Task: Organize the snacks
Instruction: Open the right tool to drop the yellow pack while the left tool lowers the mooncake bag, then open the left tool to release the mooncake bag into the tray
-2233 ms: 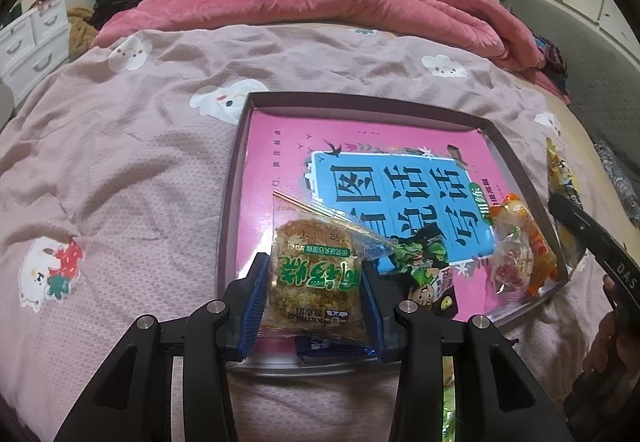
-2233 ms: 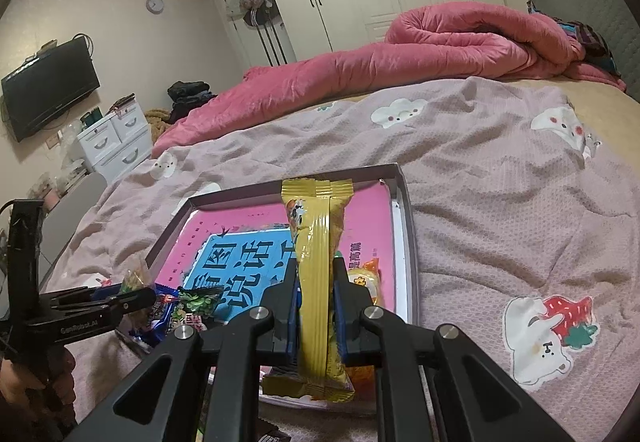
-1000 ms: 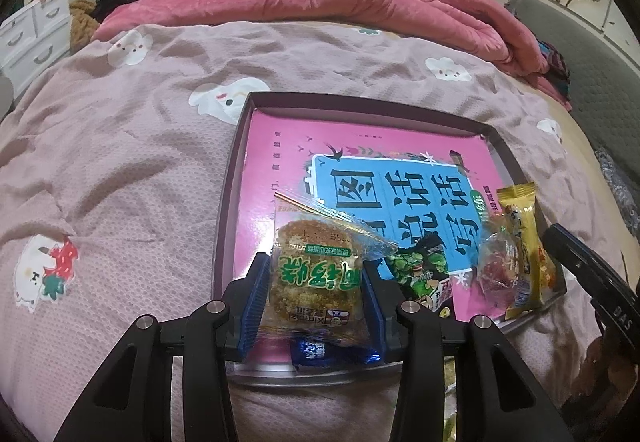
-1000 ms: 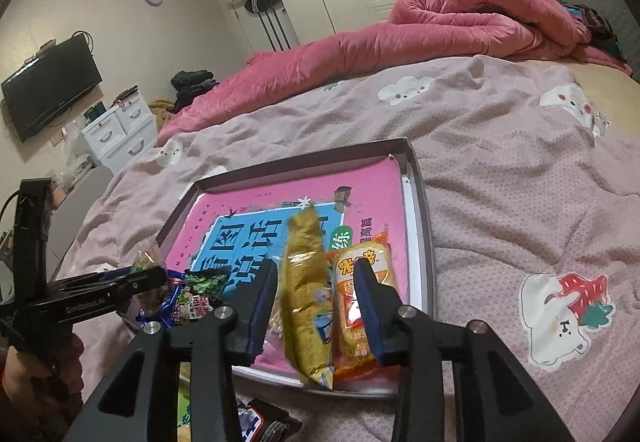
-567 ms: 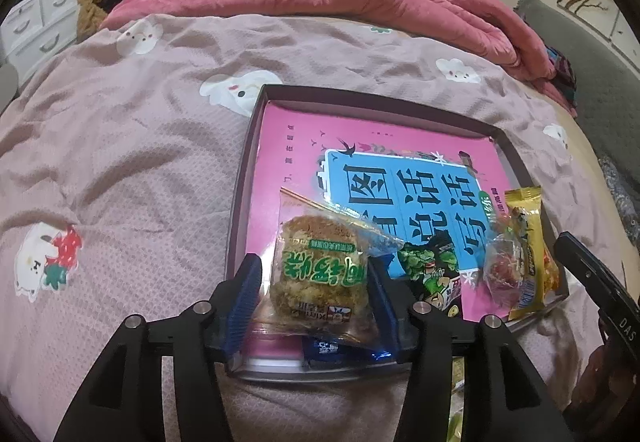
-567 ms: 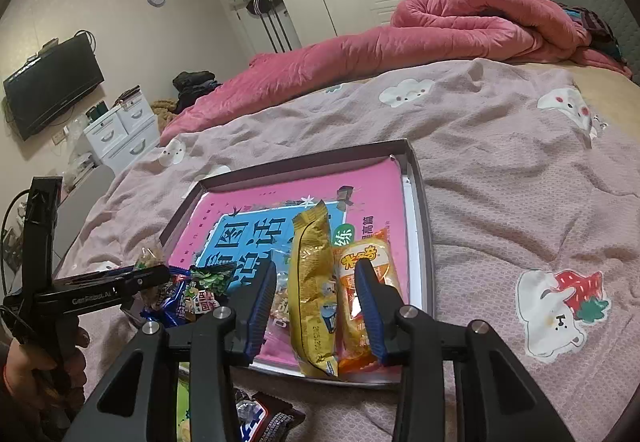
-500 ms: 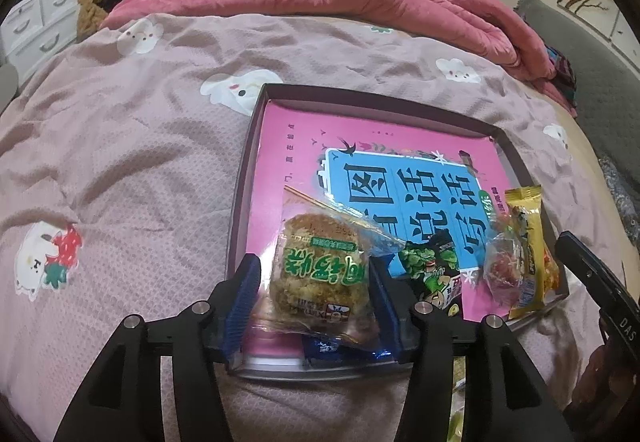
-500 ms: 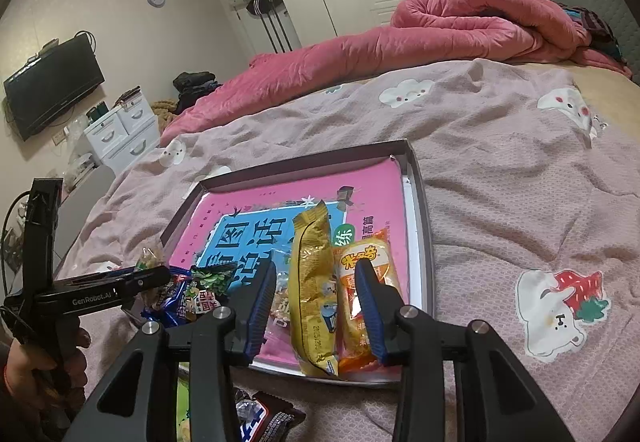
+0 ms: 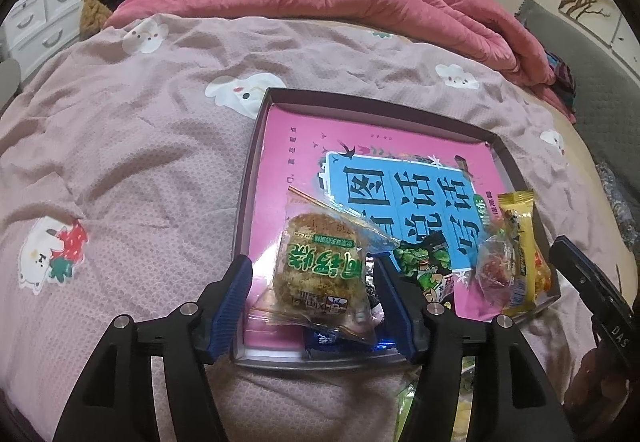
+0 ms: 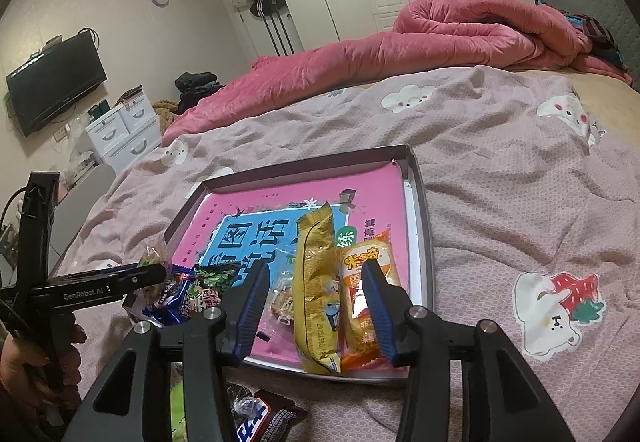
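Pink tray (image 9: 256, 146) flooring is lying bare toward its far rim. Left gripper (image 9: 316, 298) jaws are opening around the clear-wrapped cake (image 9: 320, 274) at the tray's near edge. Right gripper (image 10: 316, 310) jaws are opening astride the gold bar (image 10: 316, 282), lying lengthwise toward the far rim.

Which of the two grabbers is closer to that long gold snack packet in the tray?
The right gripper: the gold packet lies between its opening jaws, untouched. The left gripper is over the tray's opposite end, around a round cake packet.
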`<state>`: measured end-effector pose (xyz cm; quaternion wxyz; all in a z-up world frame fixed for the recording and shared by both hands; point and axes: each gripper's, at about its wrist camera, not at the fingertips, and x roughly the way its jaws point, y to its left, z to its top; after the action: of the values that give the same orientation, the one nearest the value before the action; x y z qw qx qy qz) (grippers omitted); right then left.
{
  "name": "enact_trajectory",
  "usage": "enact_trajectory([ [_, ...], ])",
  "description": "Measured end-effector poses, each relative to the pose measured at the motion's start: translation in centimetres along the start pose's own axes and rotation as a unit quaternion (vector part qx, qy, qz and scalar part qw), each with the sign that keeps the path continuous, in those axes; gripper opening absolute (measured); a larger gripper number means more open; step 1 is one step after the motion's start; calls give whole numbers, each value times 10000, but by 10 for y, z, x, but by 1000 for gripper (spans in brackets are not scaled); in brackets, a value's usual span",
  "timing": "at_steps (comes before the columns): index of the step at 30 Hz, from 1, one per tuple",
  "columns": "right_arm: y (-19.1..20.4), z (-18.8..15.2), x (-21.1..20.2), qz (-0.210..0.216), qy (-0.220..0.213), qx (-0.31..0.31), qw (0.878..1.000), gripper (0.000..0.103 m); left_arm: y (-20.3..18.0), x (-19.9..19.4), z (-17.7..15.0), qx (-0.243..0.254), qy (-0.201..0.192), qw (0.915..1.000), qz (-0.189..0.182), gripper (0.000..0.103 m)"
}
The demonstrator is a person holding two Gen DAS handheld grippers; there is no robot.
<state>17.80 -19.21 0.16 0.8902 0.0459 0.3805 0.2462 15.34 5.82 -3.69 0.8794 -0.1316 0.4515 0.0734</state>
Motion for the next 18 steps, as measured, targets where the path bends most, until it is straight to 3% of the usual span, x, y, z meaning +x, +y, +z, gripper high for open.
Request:
enact_trajectory([
  [4,0,0,-2,-22,-21,-6,10000,49,-1,-3,0,17,-26,10000,5,66],
  [6,0,0,-2,-28,-29,-15,10000,49,-1,-5,0,10,-42,10000,-18,76],
  [18,3,1,-7,-52,-112,-71,9999,57,0,-12,0,6,-100,9999,-75,76],
])
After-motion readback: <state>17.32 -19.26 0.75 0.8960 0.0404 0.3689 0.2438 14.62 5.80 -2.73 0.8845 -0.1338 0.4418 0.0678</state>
